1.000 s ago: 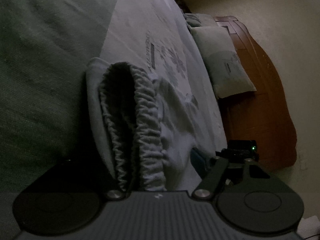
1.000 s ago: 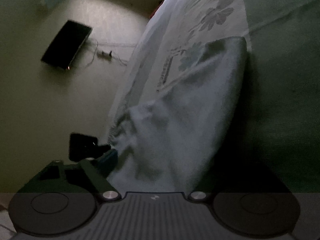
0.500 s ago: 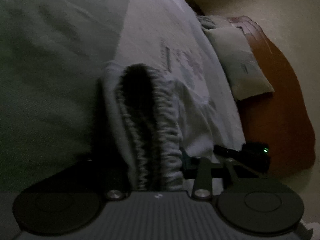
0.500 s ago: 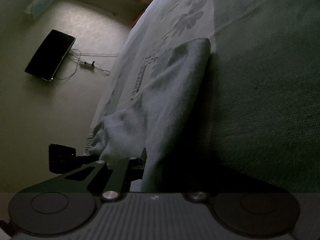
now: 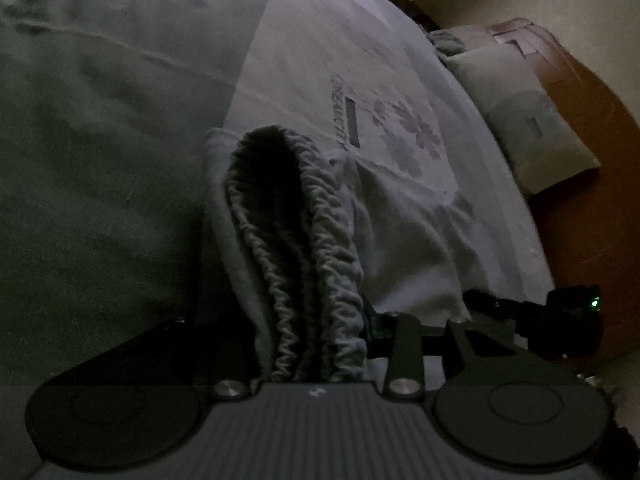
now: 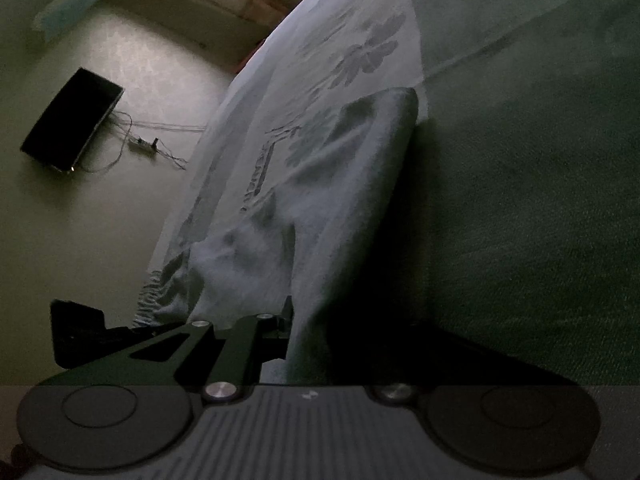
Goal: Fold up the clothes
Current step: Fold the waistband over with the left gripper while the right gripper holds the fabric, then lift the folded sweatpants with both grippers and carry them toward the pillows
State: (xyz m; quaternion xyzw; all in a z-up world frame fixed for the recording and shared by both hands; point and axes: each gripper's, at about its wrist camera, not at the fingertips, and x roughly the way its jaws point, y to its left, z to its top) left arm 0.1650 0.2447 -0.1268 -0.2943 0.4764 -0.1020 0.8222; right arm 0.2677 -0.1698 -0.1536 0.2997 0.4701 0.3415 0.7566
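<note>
- Left claw (image 5: 320, 344): I hold it clamped on the gathered elastic waistband (image 5: 320, 248) of a pale garment (image 5: 408, 248); the bunched band fills the gap between the jaws, which have just finished closing onto it.
- Right claw (image 6: 308, 340): closed down fully on a thin edge of the same garment (image 6: 340, 200), having also just drawn together on the cloth; the far jaw sits in shadow.
- Location: the garment lies on a bed, across the seam between a green blanket (image 5: 100, 160) and a flower-printed sheet (image 5: 360, 80), stretched between my two claws.
- Risk 1: the thick waistband may be only partly caught; a lift could let the outer ruffles slip free.
- Risk 2: the right claw's thin pinch may also trap the sheet beneath, dragging the bedding along.
- Risk 3: uneven lifting would skew the fold line and leave wrinkles.
- Risk 4: dim light hides the cloth edges, so I judge alignment poorly.
</note>
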